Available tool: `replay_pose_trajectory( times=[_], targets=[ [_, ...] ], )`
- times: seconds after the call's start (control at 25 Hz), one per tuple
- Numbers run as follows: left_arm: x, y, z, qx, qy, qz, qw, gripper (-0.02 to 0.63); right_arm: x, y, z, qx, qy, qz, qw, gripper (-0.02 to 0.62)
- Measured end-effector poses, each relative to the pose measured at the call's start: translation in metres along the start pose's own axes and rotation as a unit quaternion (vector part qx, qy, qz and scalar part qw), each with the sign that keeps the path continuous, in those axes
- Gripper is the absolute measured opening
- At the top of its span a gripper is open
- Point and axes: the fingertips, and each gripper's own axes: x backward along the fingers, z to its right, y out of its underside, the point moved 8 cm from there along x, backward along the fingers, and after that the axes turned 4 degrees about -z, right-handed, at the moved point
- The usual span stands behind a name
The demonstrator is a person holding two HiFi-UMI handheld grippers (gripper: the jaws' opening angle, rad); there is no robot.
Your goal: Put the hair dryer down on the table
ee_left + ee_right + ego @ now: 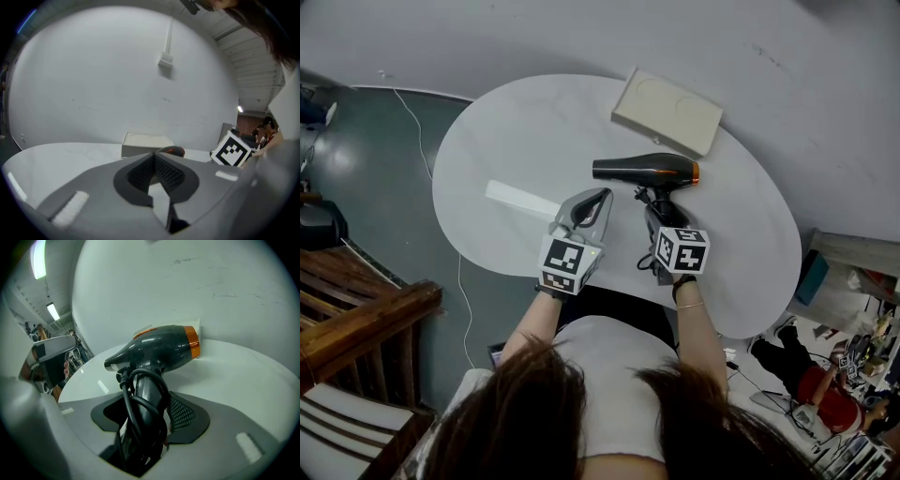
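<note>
Your right gripper [145, 416] clamped the hair dryer [647, 171] by its handle, at frame centre over the table [516, 141]. Your left gripper [153, 165] was closed, empty. Releasing it tilted risked toppling, and the looped cord [127, 399] could have snagged a jaw.

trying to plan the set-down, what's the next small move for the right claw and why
Probably lower the right claw a little until the hair dryer rests on the white table. It grips the cord-wrapped handle, and the body seems to hang just above bare tabletop, short of the cream box.
</note>
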Motion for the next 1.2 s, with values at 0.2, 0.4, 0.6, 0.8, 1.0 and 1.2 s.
replay_pose_trajectory(
  times=[0.2,0.4,0.6,0.8,1.0,1.2],
  targets=[
    [-0.001,0.006,0.000,0.005,-0.003,-0.007,1.0000,0.057,-0.004,0.004,0.003,-0.008,0.002,-0.008,1.000,0.236],
    [-0.003,0.009,-0.001,0.008,-0.005,-0.009,0.9999,0.057,-0.007,0.006,0.006,-0.017,-0.001,-0.011,1.000,0.236],
    [-0.005,0.010,-0.002,0.010,-0.007,-0.011,0.9999,0.057,-0.009,0.007,0.005,-0.007,0.003,-0.008,1.000,0.238],
    [-0.006,0.011,-0.001,0.011,-0.007,-0.013,0.9998,0.057,-0.011,0.009,0.005,-0.005,0.005,-0.016,1.000,0.238],
    [-0.004,0.011,0.000,0.012,-0.009,-0.010,0.9998,0.057,-0.012,0.009,0.003,0.000,0.003,-0.018,1.000,0.238],
    [0.000,0.011,-0.002,0.013,-0.015,-0.009,0.9998,0.057,-0.011,0.009,0.002,0.003,-0.009,-0.018,1.000,0.248]
  ],
)
